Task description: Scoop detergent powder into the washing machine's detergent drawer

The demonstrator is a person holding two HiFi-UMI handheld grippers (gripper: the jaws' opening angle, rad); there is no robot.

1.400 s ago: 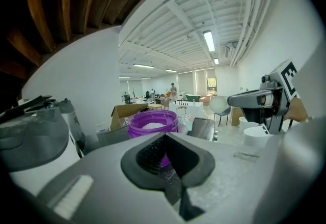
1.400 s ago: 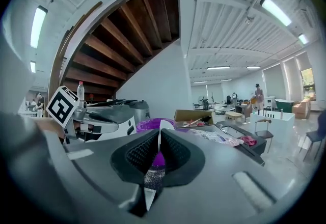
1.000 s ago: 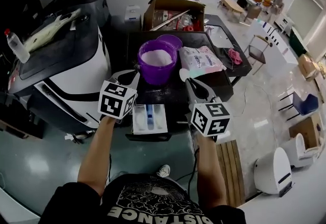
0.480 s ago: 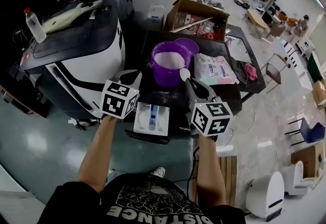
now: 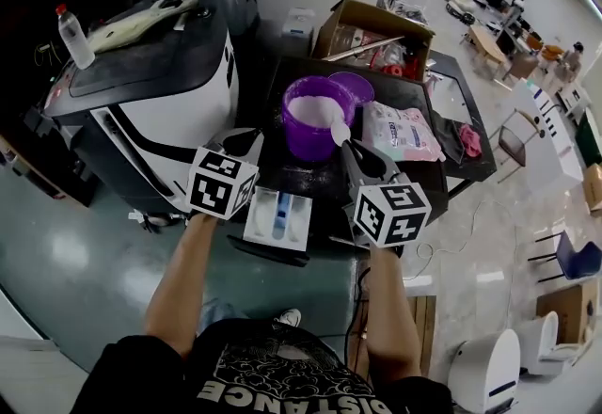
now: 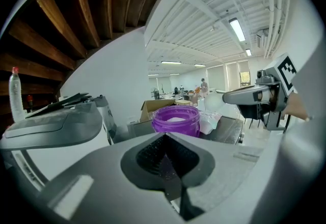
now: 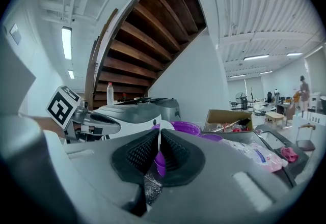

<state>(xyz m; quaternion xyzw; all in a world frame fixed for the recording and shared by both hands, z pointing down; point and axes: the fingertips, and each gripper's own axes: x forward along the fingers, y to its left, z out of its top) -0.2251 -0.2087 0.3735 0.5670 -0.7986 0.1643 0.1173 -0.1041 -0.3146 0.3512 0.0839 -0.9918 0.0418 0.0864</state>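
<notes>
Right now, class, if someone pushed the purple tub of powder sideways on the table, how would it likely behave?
The purple tub looks nearly full of white powder, so it is probably heavy for its size. It is wide and squat, so it would likely slide rather than tip. With no lid on, a hard shove could spill powder.
</notes>
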